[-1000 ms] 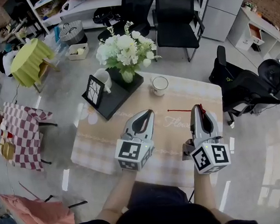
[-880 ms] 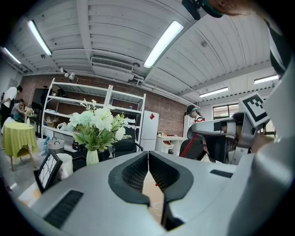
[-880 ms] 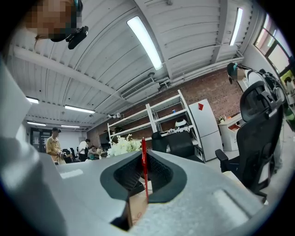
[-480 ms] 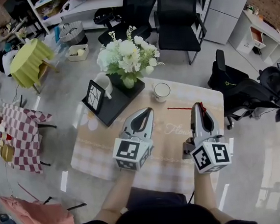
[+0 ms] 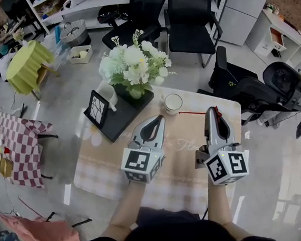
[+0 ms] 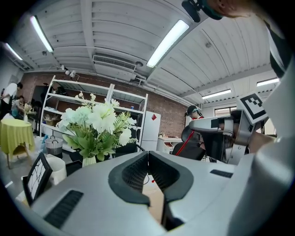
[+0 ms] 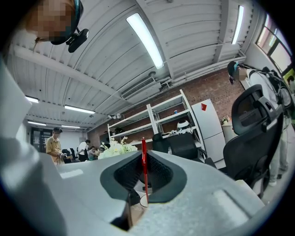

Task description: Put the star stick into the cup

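My right gripper [image 5: 211, 111] is shut on the thin red star stick [image 5: 195, 112], which lies level and points left toward the white cup [image 5: 172, 103]. The stick's free end hangs just right of and below the cup's rim. The cup stands upright at the far side of the table. In the right gripper view the stick [image 7: 144, 170] stands clamped between the pads of the right gripper [image 7: 144, 159]. My left gripper [image 5: 157, 119] hovers over the middle of the table, shut and holding nothing; the left gripper view shows its pads [image 6: 148, 154] pressed together.
A beige cloth covers the table [image 5: 107, 164]. A black tray [image 5: 119, 117] at the far left carries a vase of white flowers [image 5: 132, 66], a small picture frame [image 5: 96, 109] and a white jug [image 5: 107, 95]. Black office chairs [image 5: 188, 13] stand beyond and to the right.
The stick's free end now lies closer to the cup than a second ago. Both grippers keep their places over the table and stay shut.
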`<state>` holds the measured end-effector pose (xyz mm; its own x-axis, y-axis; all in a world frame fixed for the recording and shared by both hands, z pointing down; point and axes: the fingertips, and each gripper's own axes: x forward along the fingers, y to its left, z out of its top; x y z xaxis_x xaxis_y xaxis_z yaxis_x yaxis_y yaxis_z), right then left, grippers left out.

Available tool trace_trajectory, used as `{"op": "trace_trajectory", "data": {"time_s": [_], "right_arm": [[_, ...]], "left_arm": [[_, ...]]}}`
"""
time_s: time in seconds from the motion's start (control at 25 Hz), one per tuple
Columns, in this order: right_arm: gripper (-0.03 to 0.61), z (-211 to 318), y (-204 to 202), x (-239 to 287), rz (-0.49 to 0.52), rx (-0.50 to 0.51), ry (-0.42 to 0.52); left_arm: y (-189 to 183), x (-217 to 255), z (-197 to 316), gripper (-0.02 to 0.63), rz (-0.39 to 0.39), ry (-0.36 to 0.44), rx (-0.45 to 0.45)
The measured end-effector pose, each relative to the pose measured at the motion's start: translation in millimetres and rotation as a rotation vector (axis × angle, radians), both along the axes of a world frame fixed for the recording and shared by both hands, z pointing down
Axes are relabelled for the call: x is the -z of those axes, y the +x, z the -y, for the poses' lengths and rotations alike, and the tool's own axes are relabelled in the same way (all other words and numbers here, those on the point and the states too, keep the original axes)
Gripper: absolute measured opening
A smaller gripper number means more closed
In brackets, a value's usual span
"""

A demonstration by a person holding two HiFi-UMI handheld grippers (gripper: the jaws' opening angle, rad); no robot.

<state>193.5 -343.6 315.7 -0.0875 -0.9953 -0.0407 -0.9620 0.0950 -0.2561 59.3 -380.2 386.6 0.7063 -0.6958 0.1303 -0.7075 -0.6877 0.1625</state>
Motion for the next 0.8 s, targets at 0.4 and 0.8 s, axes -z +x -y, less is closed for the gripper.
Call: {"op": "trace_trajectory", "data": {"time_s": [0.4, 0.8], "right_arm": [[0.017, 41, 3, -13, 0.000, 0.010, -0.014], [0.017, 70, 3, -43, 0.014, 0.015, -0.059]], "left_arm": [[4, -31, 31, 0.012, 0.010, -0.044, 0.013], [9, -65, 53, 0.012, 0.016, -0.094, 0.018]]}}
